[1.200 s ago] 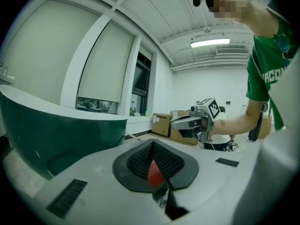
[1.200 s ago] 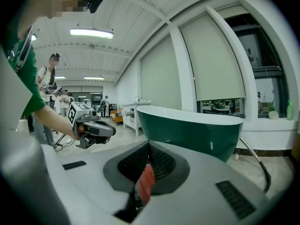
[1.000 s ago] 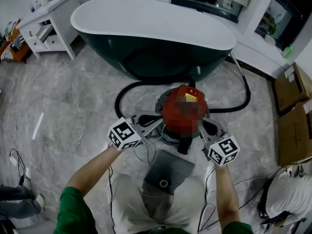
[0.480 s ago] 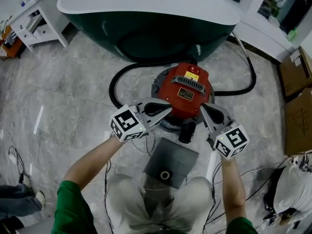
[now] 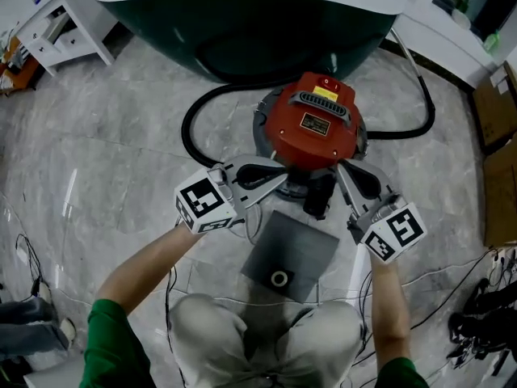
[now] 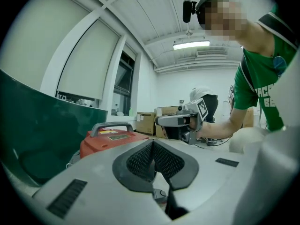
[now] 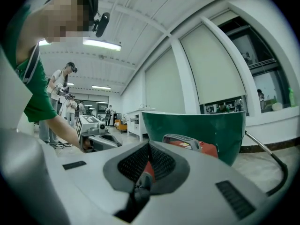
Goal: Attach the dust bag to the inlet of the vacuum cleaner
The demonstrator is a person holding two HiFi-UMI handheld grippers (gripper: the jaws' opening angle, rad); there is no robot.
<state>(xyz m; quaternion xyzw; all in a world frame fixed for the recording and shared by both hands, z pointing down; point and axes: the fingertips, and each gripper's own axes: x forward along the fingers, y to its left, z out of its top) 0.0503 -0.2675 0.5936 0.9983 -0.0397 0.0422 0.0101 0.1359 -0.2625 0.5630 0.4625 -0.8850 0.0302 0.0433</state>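
Note:
The red vacuum cleaner (image 5: 315,124) stands on the marble floor, its black inlet (image 5: 319,196) facing me. In front of it the grey dust bag (image 5: 291,253) lies flat, its ring opening (image 5: 279,279) toward my knees. My left gripper (image 5: 283,181) reaches in from the left with its tips near the vacuum's front, shut and holding nothing. My right gripper (image 5: 340,170), also shut and holding nothing, comes in from the right beside the inlet. The left gripper view shows the closed jaws (image 6: 153,146) and the vacuum (image 6: 112,139) beyond them. The right gripper view shows the same for its jaws (image 7: 147,149).
A dark green bathtub (image 5: 242,23) with a white rim stands right behind the vacuum. The black hose (image 5: 190,128) loops round both sides. A white cabinet (image 5: 65,31) is at the far left, cardboard boxes (image 5: 501,111) at the right, cables (image 5: 477,322) at the lower right.
Both grippers have sunk lower in front of the vacuum, flanking its inlet. My head has moved closer, so the vacuum and the bag look larger. Both jaws stay closed.

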